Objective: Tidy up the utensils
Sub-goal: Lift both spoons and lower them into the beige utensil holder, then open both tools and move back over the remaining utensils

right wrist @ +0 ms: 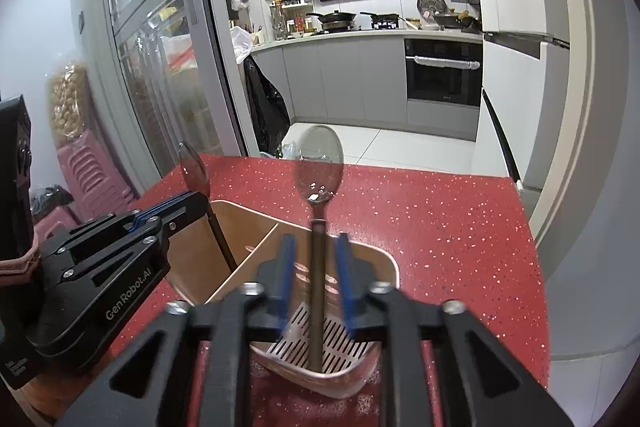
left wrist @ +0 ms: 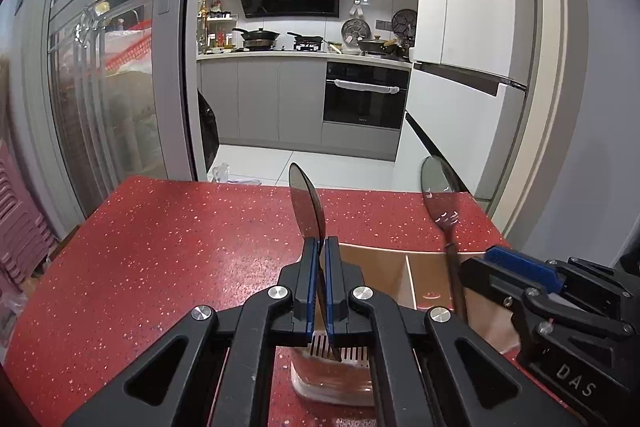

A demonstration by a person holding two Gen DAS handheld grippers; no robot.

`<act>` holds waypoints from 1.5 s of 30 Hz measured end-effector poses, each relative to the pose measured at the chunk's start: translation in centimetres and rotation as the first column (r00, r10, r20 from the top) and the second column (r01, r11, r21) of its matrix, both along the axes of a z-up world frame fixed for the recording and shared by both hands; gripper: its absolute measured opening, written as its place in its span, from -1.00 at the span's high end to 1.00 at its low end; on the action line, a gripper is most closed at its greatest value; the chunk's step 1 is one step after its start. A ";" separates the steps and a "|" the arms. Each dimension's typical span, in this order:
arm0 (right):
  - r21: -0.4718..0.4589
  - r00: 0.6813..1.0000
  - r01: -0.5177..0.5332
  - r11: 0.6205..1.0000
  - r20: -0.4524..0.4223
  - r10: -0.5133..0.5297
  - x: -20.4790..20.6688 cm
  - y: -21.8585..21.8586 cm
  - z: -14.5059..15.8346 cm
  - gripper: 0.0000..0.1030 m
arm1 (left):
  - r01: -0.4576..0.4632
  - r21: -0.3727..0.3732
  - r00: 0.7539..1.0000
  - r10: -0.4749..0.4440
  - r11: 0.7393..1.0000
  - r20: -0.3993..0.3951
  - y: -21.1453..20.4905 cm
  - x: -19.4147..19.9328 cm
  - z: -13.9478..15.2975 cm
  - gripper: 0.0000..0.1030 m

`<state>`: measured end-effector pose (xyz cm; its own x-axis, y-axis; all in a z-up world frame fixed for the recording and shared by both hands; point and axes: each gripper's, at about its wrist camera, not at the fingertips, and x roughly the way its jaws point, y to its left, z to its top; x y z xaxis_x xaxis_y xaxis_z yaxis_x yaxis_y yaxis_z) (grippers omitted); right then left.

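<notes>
On the red speckled table [left wrist: 160,251] stands a tan utensil holder [right wrist: 256,227] with 2 compartments split by a divider and a slotted drain floor, set toward the table's near edge.

The left tongs [left wrist: 320,247] are clamped tight on the handle of a dark spoon [left wrist: 306,203], its bowl standing up above the blue pads and seen edge-on in the left wrist view; the handle's lower end reaches down to the slotted floor of the holder. In the right wrist view this same spoon [right wrist: 194,171] leans over the holder's left compartment, with the left tongs [right wrist: 196,197] beside it.

The right tongs [right wrist: 316,247] stand part open, their blue pads [right wrist: 288,259] blurred and clear of the handle on both sides. Between them a second spoon [right wrist: 320,163] stands nearly upright in the holder's right compartment, its handle tip resting on the slotted floor, bowl up. From the left wrist view that spoon [left wrist: 438,191] rises just beside the right tongs [left wrist: 516,263].
</notes>
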<state>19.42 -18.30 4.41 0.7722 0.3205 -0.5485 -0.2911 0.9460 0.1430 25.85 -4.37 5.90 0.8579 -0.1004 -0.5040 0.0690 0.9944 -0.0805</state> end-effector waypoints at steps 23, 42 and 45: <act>0.110 0.999 0.032 0.993 -0.022 -0.030 -9.8 -3.4 2.0 -0.49 | 0.016 -0.090 0.999 -0.020 0.996 -0.045 4.3 -8.4 0.9 0.45; 0.141 0.942 0.041 0.989 -0.337 0.009 -16.1 -1.8 -5.0 -1.00 | -0.042 0.039 0.966 0.051 0.998 -0.253 10.0 -15.2 -7.2 -1.00; 0.095 0.923 0.046 0.994 -0.386 -0.006 -16.7 -1.0 -6.0 -1.00 | -0.046 0.055 0.953 0.060 0.997 -0.297 11.0 -15.9 -8.6 -1.00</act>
